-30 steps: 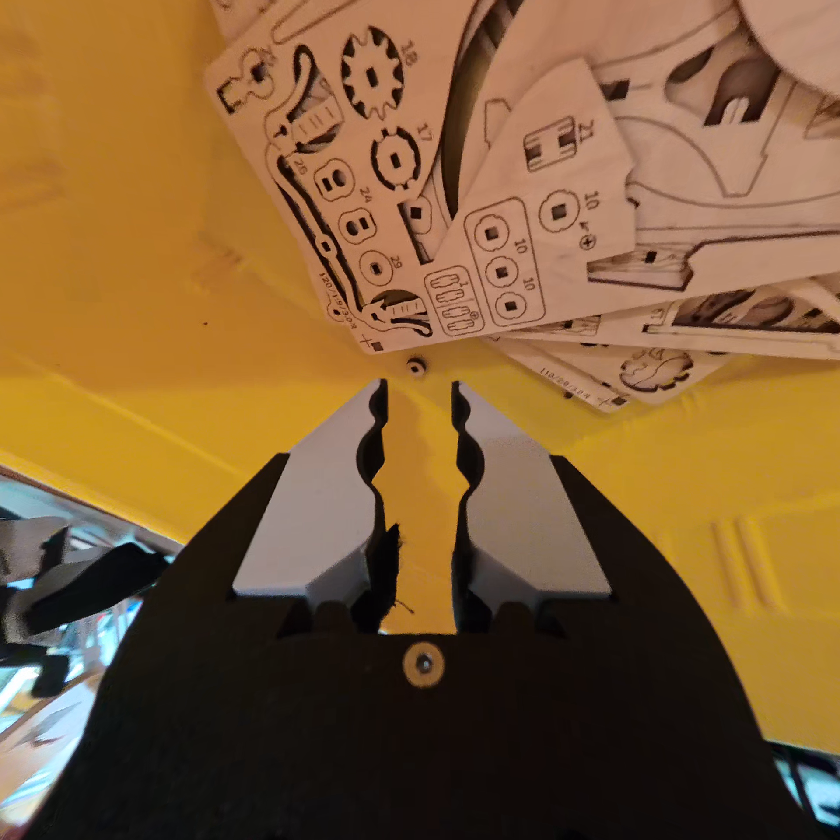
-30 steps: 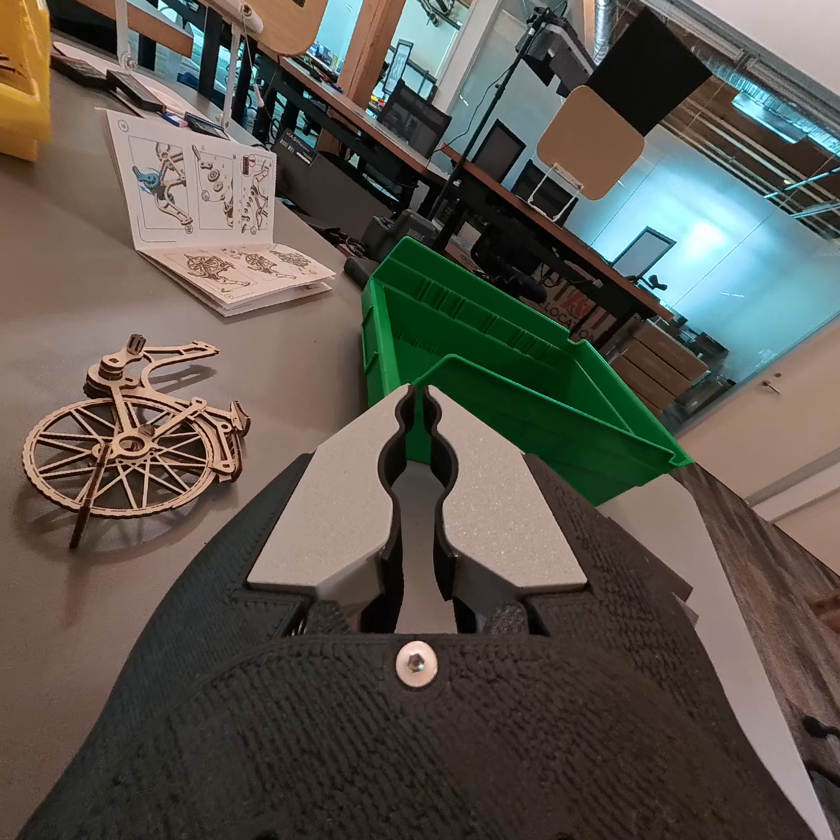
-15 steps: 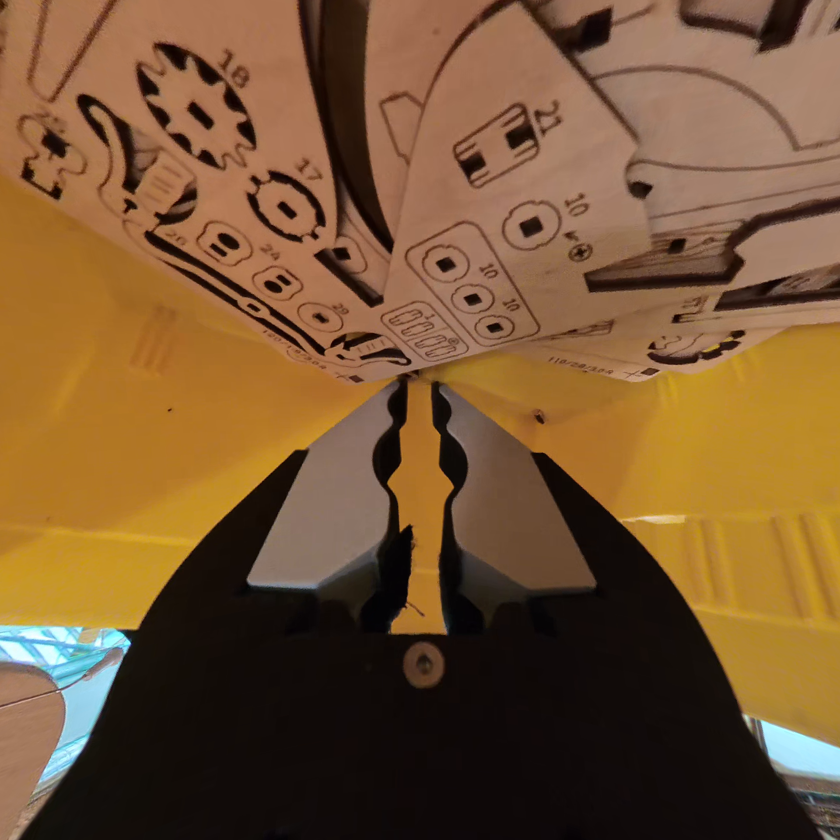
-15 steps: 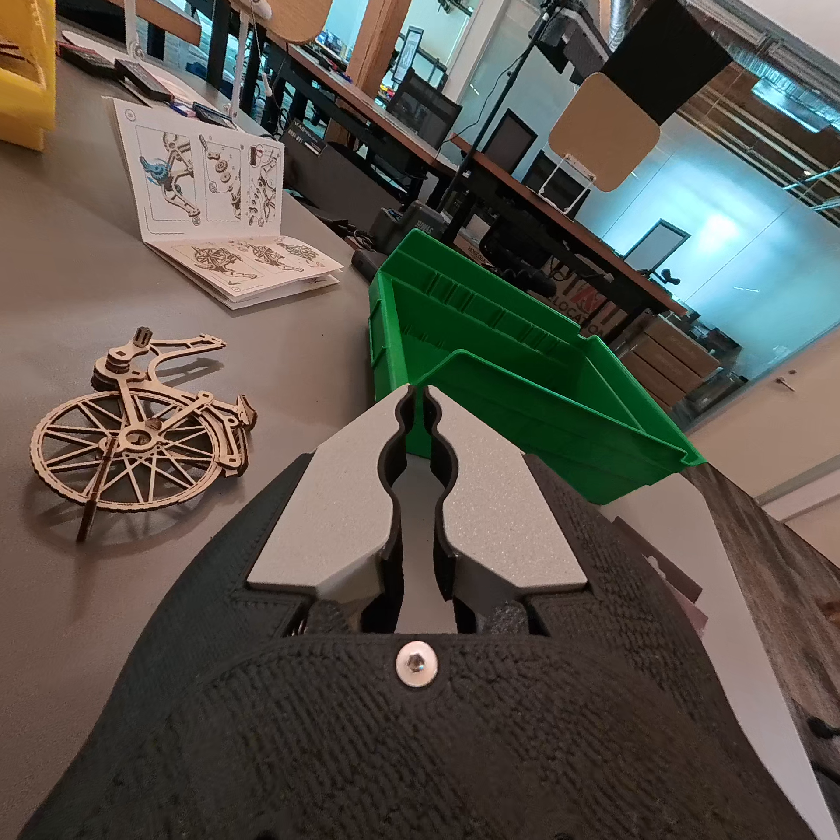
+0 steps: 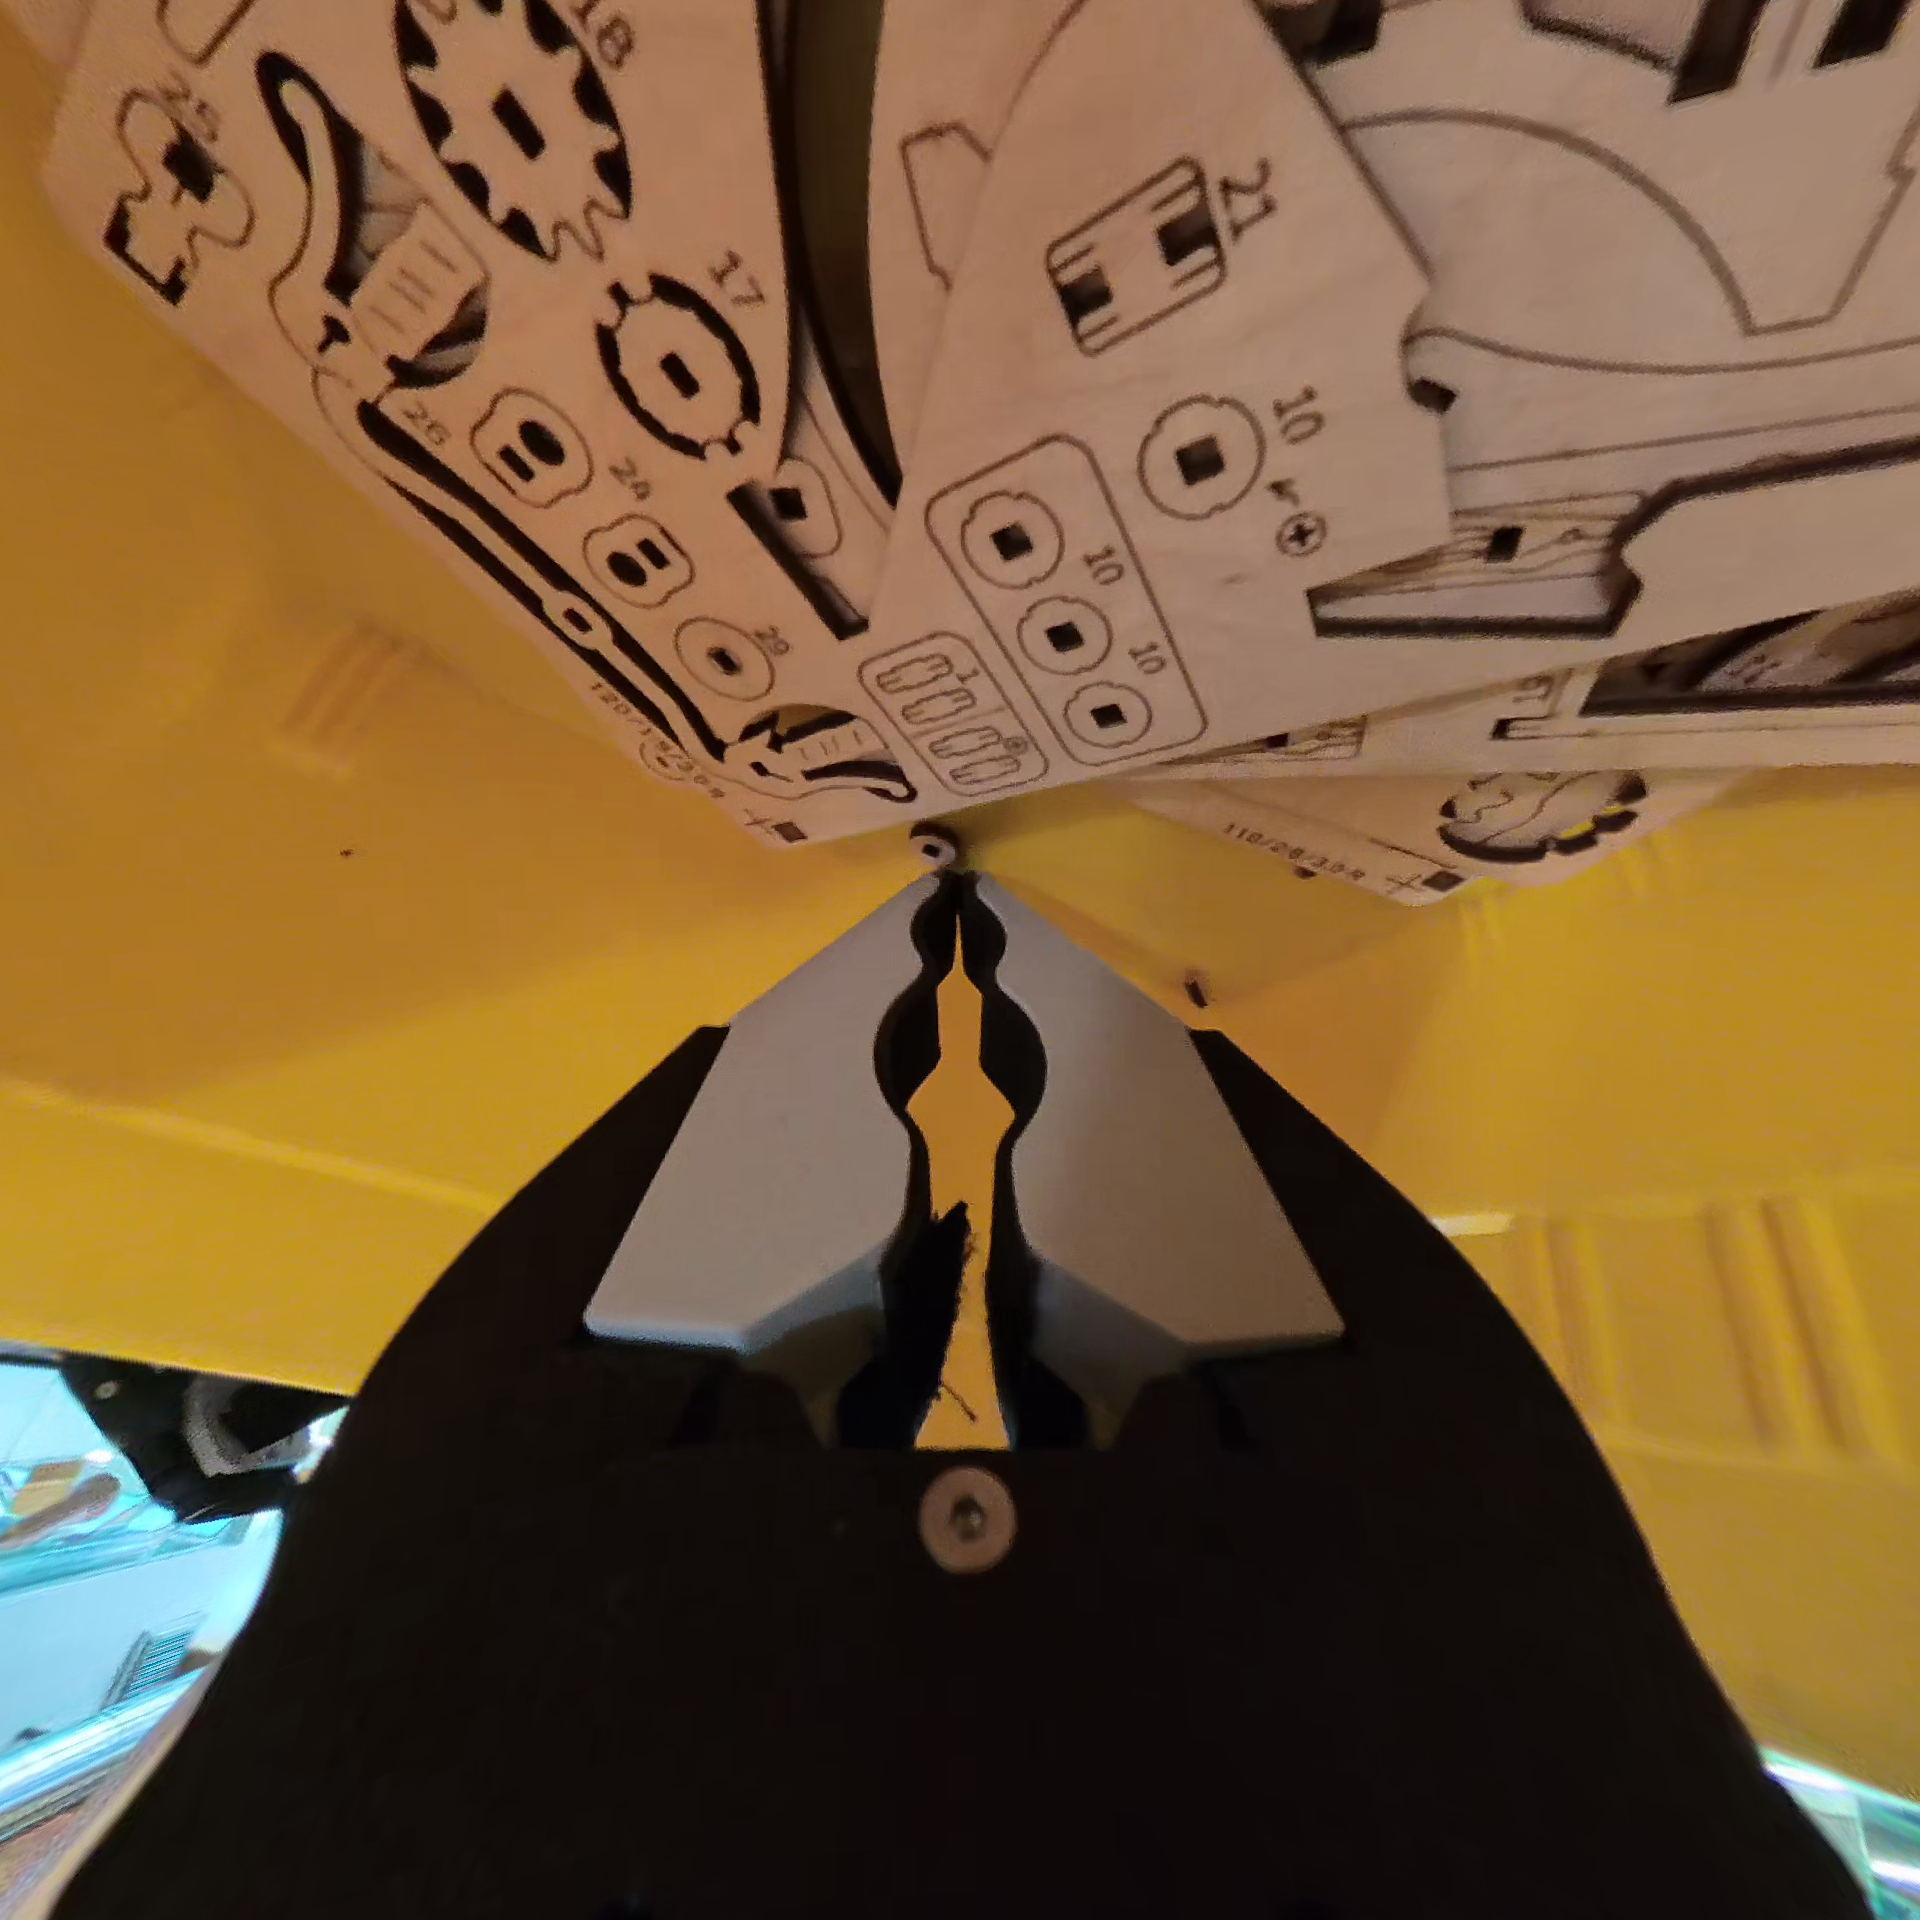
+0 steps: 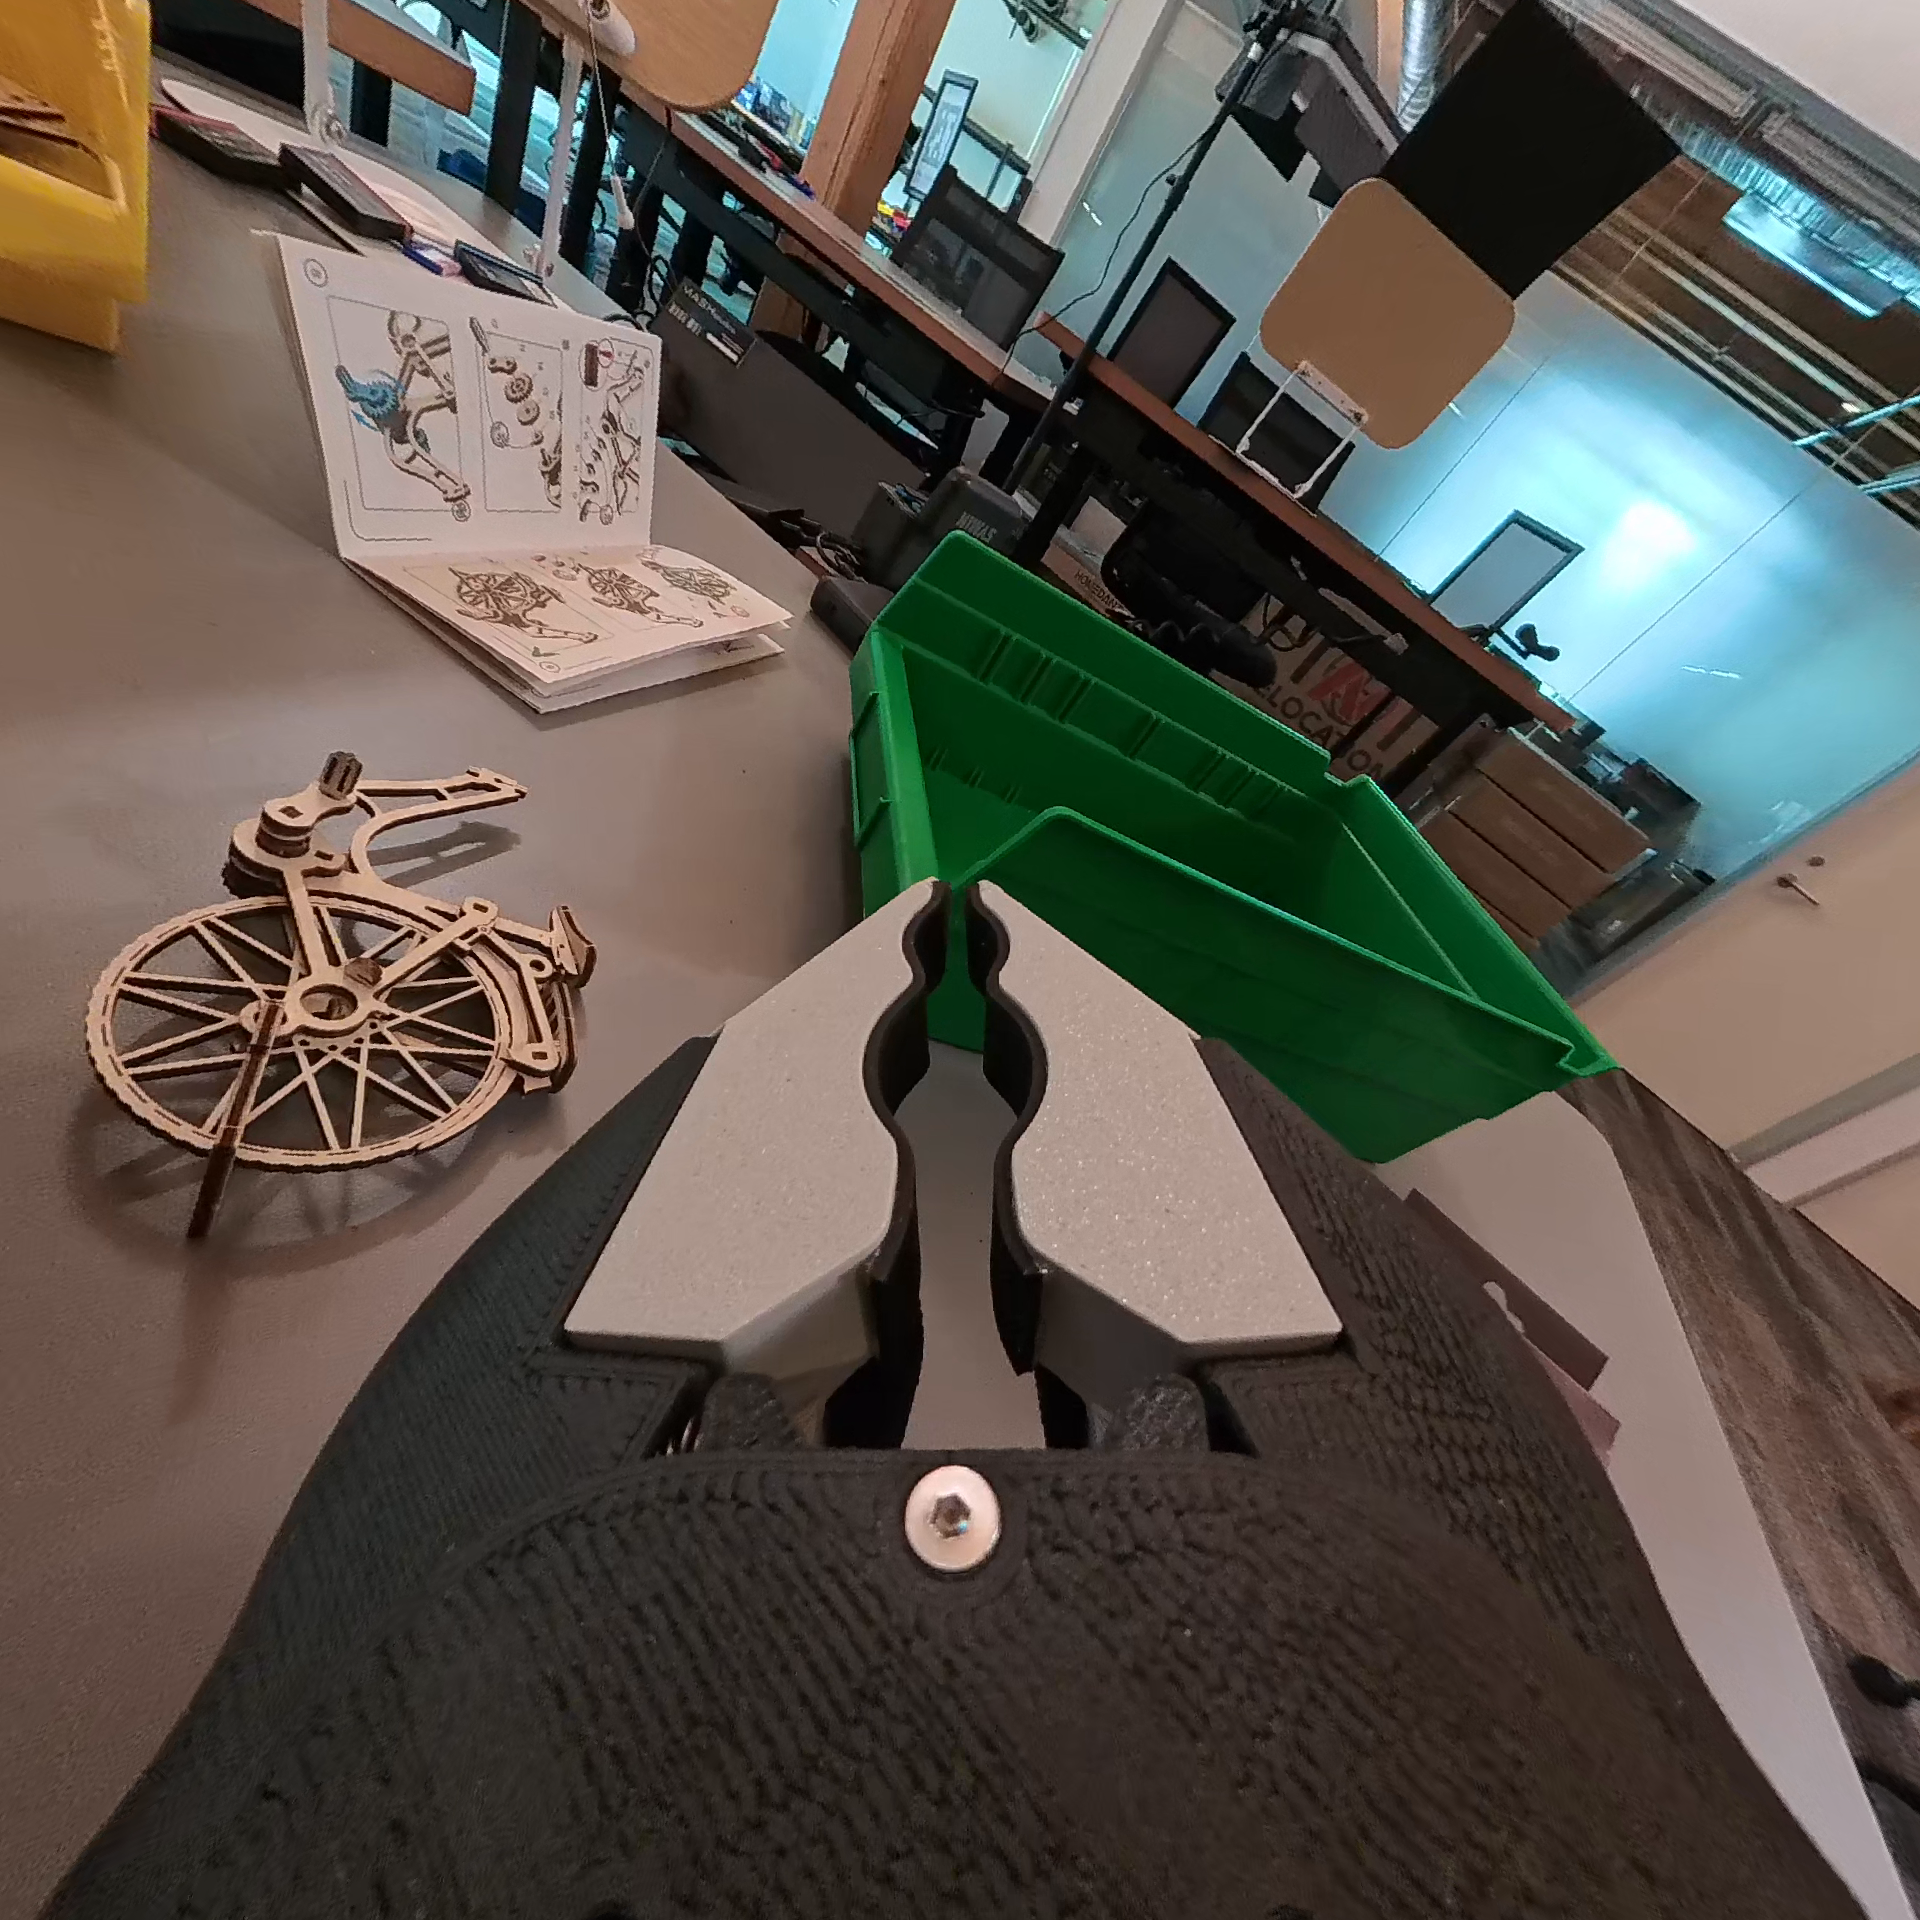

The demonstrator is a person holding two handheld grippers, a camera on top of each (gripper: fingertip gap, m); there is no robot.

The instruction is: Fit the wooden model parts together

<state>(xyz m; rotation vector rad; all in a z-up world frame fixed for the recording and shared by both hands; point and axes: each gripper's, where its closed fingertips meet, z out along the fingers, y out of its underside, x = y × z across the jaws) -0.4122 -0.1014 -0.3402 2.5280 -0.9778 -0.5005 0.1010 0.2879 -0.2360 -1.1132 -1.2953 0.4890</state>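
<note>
The left claw (image 5: 956, 883) points into a yellow bin (image 5: 312, 935), its grey fingers (image 5: 790, 1122) drawn nearly together at the tips with only a thin slit between them. Just past the tips lies a tiny wooden ring-shaped part (image 5: 935, 842) on the bin floor; the tips reach right up to it, but whether they touch or pinch it cannot be told. Above it, overlapping laser-cut plywood sheets (image 5: 1122, 436) fan across the bin, still carrying gears, washers and slotted pieces in their outlines; the small part sits at the lower edge of the nearest sheet. The right claw (image 6: 958, 894) hangs over a grey table (image 6: 187, 644), its fingertips close together with a narrow gap and nothing between them. To its left on the table lies a partly built wooden wheel assembly (image 6: 312, 987), a spoked wheel with a curved frame arm and a thin stick leaning at its rim. Beyond that an instruction booklet (image 6: 520, 499) stands open. A green bin (image 6: 1195, 883) rests ahead of the right claw, and a corner of the yellow bin (image 6: 62, 208) shows at the far left.
</note>
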